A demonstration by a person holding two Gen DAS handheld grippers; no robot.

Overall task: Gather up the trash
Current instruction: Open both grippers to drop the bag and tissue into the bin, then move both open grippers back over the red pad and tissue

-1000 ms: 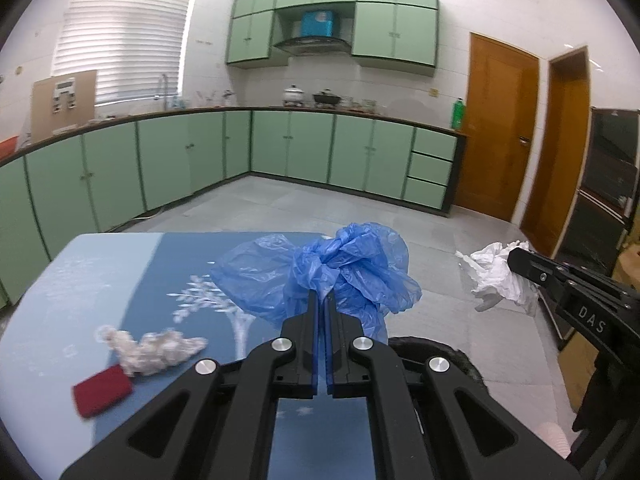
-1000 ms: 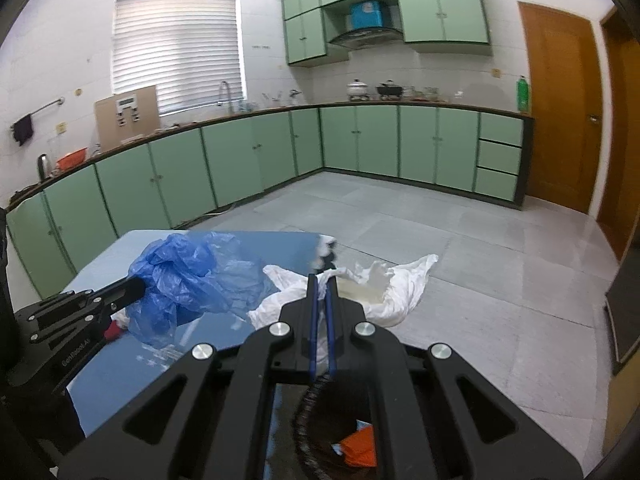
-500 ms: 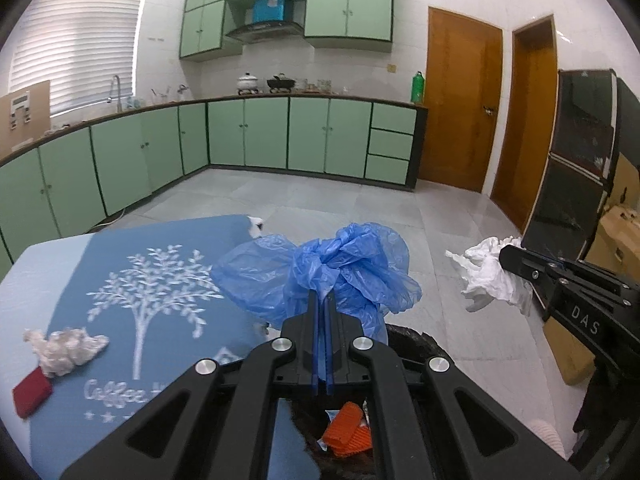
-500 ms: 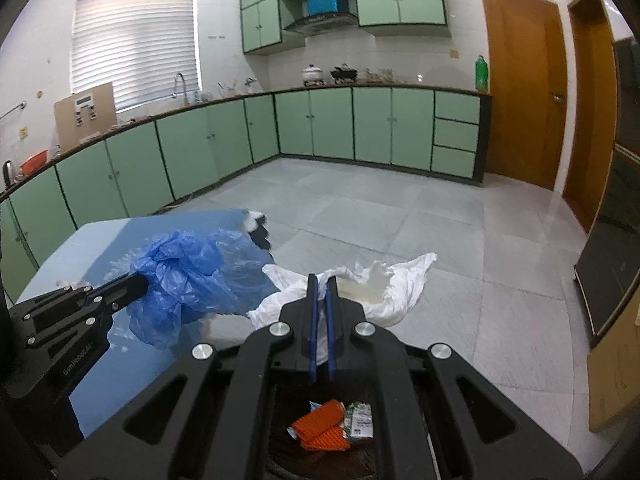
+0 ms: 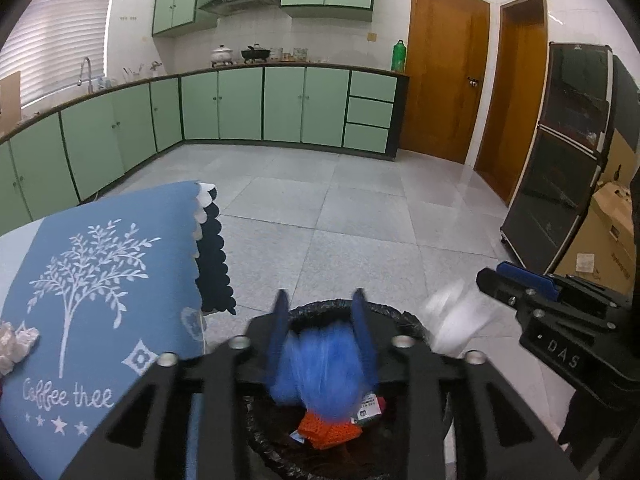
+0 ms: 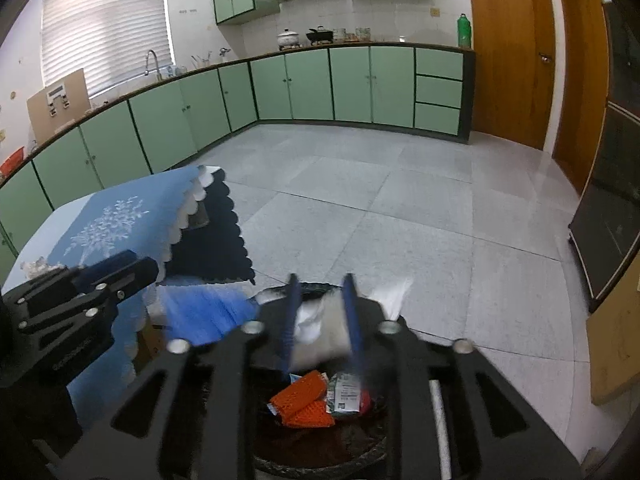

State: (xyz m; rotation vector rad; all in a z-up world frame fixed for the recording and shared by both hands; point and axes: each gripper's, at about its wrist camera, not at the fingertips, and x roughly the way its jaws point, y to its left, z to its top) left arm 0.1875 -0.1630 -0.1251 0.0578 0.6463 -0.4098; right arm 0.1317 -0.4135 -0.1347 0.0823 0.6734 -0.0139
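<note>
Over the black-lined trash bin (image 5: pixel 340 307) my left gripper (image 5: pixel 320 308) has its jaws opening. The blue plastic bag (image 5: pixel 324 368) is a blur between and below the fingers, dropping free toward the bin. My right gripper (image 6: pixel 322 300) is also opening, and the white plastic bag (image 6: pixel 320 332) slips down between its fingers, blurred. An orange net (image 6: pixel 300 402) and a small packet (image 6: pixel 346 394) lie in the bin (image 6: pixel 360 456). Each wrist view shows the other gripper alongside: the right gripper (image 5: pixel 494 278) with the white bag (image 5: pixel 452 320), the left gripper (image 6: pixel 136 268) with the blue bag (image 6: pixel 204 314).
A table with a blue tree-print cloth (image 5: pixel 100 280) stands just left of the bin, with a crumpled white tissue (image 5: pixel 16 342) at its left edge. A dark glass cabinet (image 5: pixel 560 184) and cardboard boxes (image 5: pixel 612 232) stand to the right. Grey tiled floor lies beyond.
Both grippers have sunk from beside the table to over the bin. Their jaws have parted and let go of the blue and white bags, which now fall.
</note>
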